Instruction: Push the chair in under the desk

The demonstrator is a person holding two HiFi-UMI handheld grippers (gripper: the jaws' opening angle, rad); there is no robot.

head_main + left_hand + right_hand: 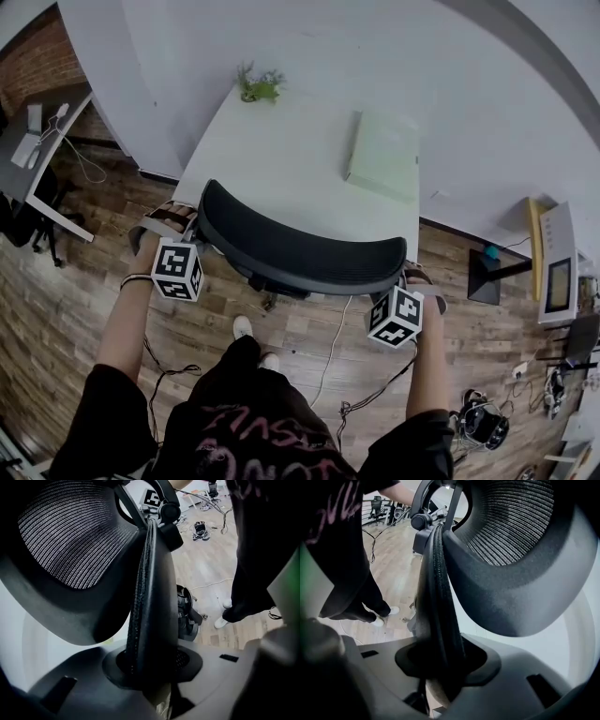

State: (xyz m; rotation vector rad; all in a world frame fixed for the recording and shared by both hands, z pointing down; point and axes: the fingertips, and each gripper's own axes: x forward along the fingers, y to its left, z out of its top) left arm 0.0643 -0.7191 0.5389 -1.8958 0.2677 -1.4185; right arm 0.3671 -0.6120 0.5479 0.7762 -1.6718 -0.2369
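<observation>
Far to the left of the desk (281, 141), a darker side table (42, 141) stands on the wooden floor (84, 272). At the desk's front left corner, the left gripper (172, 221) clamps the left end of the chair (300, 246) backrest. In the left gripper view its jaws are closed on the backrest's thin padded edge (147, 620), which runs straight up from between them.

A small plant (259, 86) sits at the desk's far left corner. The chair stands at the desk's front edge, centred on it. Its curved black mesh back lies just at the edge, and the seat is hidden beneath the white top. A white cable (333, 347) trails over the floor in front of the desk, below the chair.

A pale green box (382, 155) lies flat on the right half of the desk. At the desk's front right corner, the right gripper (417, 278) grips the other end of the backrest. In the right gripper view the same padded edge (438, 611) is pinched between the jaws, with the mesh (511, 522) spreading away to the right. Further right of the desk, a white panel (558, 262) stands by the wall.
</observation>
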